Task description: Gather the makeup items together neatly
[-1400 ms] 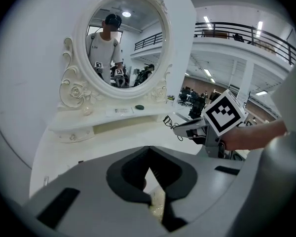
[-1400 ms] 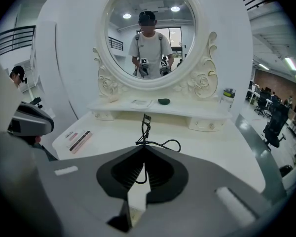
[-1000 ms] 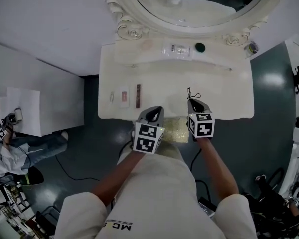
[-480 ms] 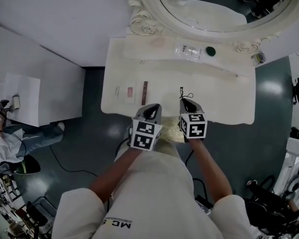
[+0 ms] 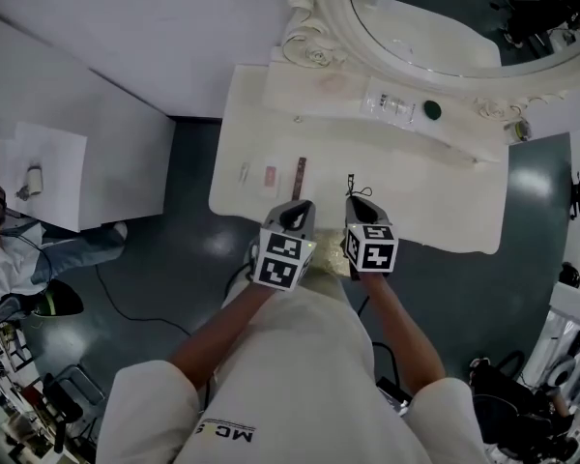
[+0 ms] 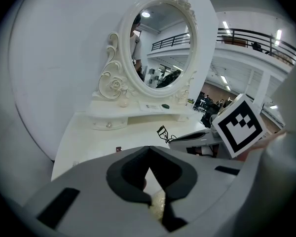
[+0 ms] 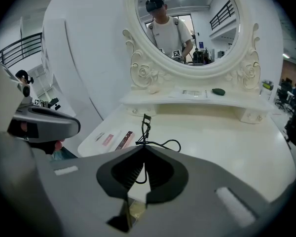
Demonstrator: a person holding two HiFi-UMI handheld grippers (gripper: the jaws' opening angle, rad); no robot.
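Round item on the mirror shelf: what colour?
The round item is dark green; clearest in the head view.

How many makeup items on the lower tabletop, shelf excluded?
4: a small pale item, a pink pack and a dark stick in a row at left; an eyelash curler ahead of the right gripper. Others may lie hidden beneath it.

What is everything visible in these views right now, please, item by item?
dressing table: one, cream, below mirror
mirror: one, cream ornate oval frame, table's back
eyelash curler: one, black, tabletop centre
slim stick: one, dark brown, tabletop left
flat packet: one, pink and white, left of stick
small pale item: one, whitish, leftmost
clear packet: one, transparent, raised shelf
round item: one, dark green, shelf, beside clear packet
left gripper: one, grey, shut, empty, at front edge
right gripper: one, grey, shut, empty, at front edge
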